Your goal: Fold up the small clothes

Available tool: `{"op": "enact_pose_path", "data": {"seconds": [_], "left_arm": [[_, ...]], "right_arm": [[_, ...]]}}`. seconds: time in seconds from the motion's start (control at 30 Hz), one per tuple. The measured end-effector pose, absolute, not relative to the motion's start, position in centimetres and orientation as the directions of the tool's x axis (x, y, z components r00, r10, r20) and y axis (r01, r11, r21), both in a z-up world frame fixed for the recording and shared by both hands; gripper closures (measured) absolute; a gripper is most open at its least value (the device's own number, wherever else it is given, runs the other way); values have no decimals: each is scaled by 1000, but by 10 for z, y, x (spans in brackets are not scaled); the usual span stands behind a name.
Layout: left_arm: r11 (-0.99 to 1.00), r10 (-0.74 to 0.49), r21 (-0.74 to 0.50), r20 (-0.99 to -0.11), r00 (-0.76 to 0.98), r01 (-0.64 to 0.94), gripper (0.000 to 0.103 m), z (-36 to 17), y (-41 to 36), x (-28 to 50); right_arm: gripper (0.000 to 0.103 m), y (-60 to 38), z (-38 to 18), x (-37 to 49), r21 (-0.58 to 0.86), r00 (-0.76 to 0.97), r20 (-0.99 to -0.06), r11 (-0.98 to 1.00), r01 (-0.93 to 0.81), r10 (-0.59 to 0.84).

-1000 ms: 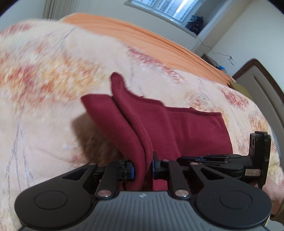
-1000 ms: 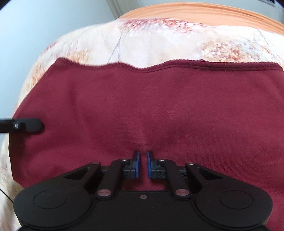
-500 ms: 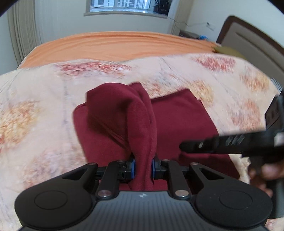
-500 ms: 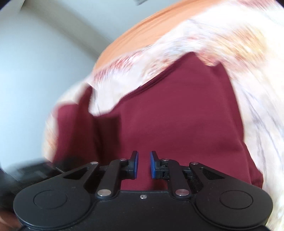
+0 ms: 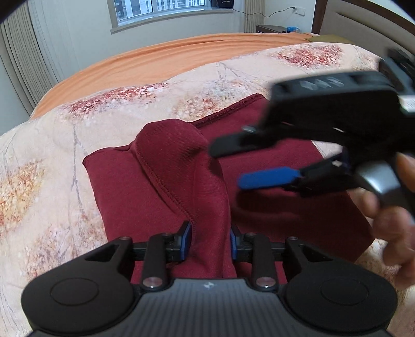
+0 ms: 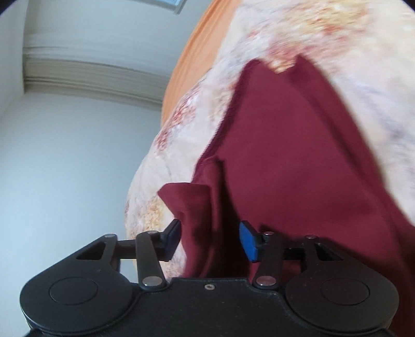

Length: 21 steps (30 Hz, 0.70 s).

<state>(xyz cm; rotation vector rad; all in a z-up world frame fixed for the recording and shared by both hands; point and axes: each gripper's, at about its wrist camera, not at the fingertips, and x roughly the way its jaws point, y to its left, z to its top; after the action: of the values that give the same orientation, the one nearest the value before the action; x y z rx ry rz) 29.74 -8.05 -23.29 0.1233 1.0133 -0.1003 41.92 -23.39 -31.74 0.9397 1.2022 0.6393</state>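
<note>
A maroon garment (image 5: 155, 194) lies partly folded on the floral bedspread (image 5: 52, 181). One doubled-over flap rises as a hump straight into my left gripper (image 5: 210, 241). Its jaws are opening, and the flap stands loosely between the blue pads. In the left wrist view my right gripper (image 5: 225, 166) hovers over the right part of the garment, held by a hand (image 5: 389, 220), its fingers spread apart. In the right wrist view, which is rolled sideways and blurred, the garment (image 6: 285, 155) has a loose corner between the right gripper's (image 6: 211, 241) widening pads, neither pressing it.
An orange sheet (image 5: 155, 59) covers the far side of the bed. A headboard (image 5: 363, 15) stands at the right, with a nightstand (image 5: 269, 27) and a window (image 5: 160, 7) by the back wall. White wall (image 6: 64, 155) fills the right wrist view's left half.
The left gripper carried the flap across the garment, and its jaws have now widened. The right gripper rolled over, spread its pads and let go of the cloth.
</note>
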Motion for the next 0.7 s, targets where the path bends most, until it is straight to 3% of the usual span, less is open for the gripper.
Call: {"op": "enact_pose_path", "data": {"seconds": [0.1, 0.13, 0.17, 0.2, 0.23, 0.33, 0.4, 0.47, 0.7], "left_arm": [[987, -22, 67, -848, 529, 148, 72, -232, -83, 293], [986, -21, 70, -847, 532, 149, 72, -231, -84, 291], [987, -20, 70, -844, 536, 148, 71, -230, -84, 289], [987, -20, 69, -839, 544, 143, 69, -227, -83, 286], [989, -28, 58, -832, 554, 137, 69, -221, -81, 281], [994, -84, -22, -790, 607, 109, 60, -196, -65, 256], [993, -118, -77, -748, 653, 91, 42, -179, -49, 230], [989, -142, -128, -714, 686, 71, 31, -170, -30, 200], [984, -123, -10, -752, 648, 175, 31, -198, -15, 151]], "right_arm": [[47, -216, -315, 430, 857, 247, -503, 516, 12, 828], [53, -211, -311, 431, 841, 253, -518, 540, -21, 817], [76, -208, -307, 430, 829, 261, -528, 558, -51, 808], [88, -204, -304, 430, 818, 264, -537, 571, -67, 801], [91, -205, -300, 427, 809, 272, -548, 584, -70, 791], [91, -205, -296, 427, 797, 285, -558, 599, -77, 779], [91, -206, -297, 426, 795, 288, -565, 604, -62, 773], [91, -206, -300, 426, 795, 292, -569, 605, -44, 769], [90, -204, -302, 421, 778, 304, -597, 629, -7, 742]]}}
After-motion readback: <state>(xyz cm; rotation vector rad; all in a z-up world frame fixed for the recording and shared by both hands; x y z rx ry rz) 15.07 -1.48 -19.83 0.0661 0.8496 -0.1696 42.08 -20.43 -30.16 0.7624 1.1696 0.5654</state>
